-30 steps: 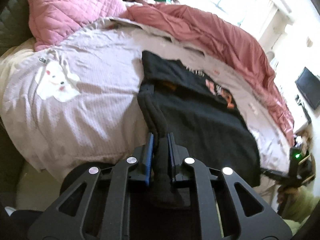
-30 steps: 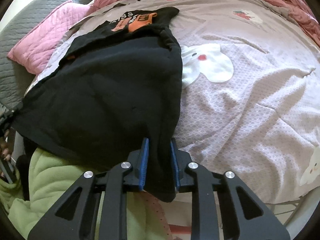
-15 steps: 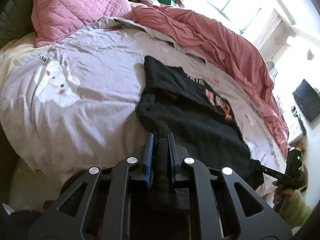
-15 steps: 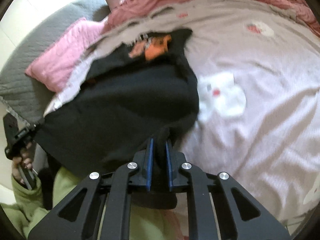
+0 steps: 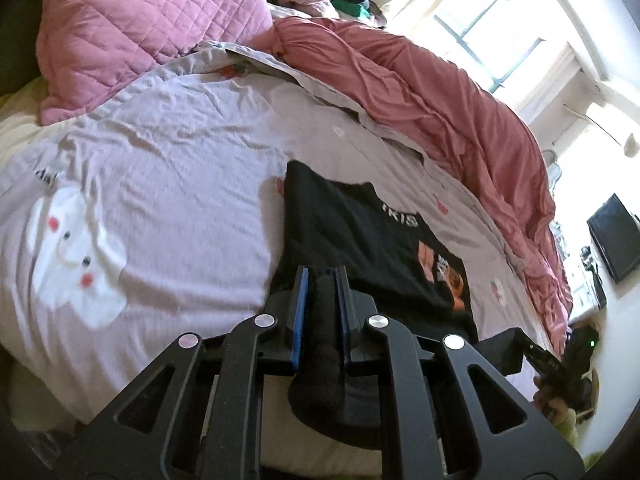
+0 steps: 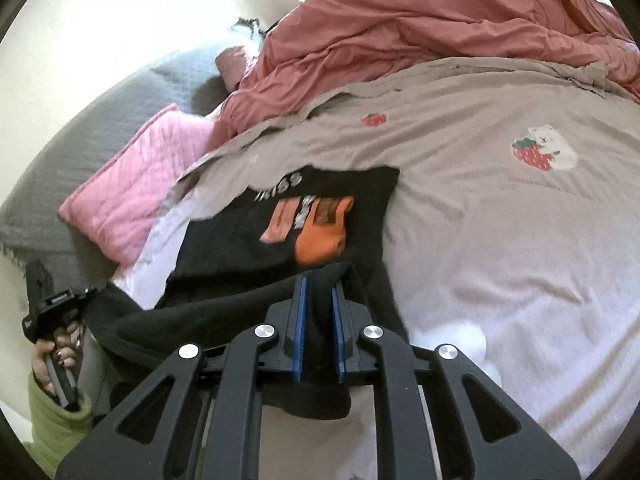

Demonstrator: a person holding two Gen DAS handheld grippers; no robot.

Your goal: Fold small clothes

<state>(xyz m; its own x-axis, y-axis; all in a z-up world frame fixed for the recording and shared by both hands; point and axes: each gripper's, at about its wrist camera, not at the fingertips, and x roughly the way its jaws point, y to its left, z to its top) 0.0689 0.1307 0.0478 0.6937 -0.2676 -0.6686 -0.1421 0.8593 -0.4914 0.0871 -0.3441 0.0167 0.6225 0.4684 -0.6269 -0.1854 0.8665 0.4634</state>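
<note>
A black T-shirt (image 5: 360,232) with an orange and white print lies on the lilac bedsheet (image 5: 180,200). Its near hem is lifted off the bed. My left gripper (image 5: 322,276) is shut on one bunched corner of that hem. In the right wrist view the same black T-shirt (image 6: 248,240) shows its print face up, and my right gripper (image 6: 318,284) is shut on the other corner. The hem hangs stretched between the two grippers. Each view shows the other gripper, held by a hand in a green sleeve, at its edge.
A rumpled salmon-red duvet (image 5: 440,120) runs along the far side of the bed. A pink quilted pillow (image 5: 140,28) lies at the head, with a grey blanket (image 6: 80,152) beside it. A window and a wall screen (image 5: 616,236) lie beyond the bed.
Both grippers have risen and drawn back with the hem, so more of the shirt's print now shows. The right jaws have narrowed on the cloth.
</note>
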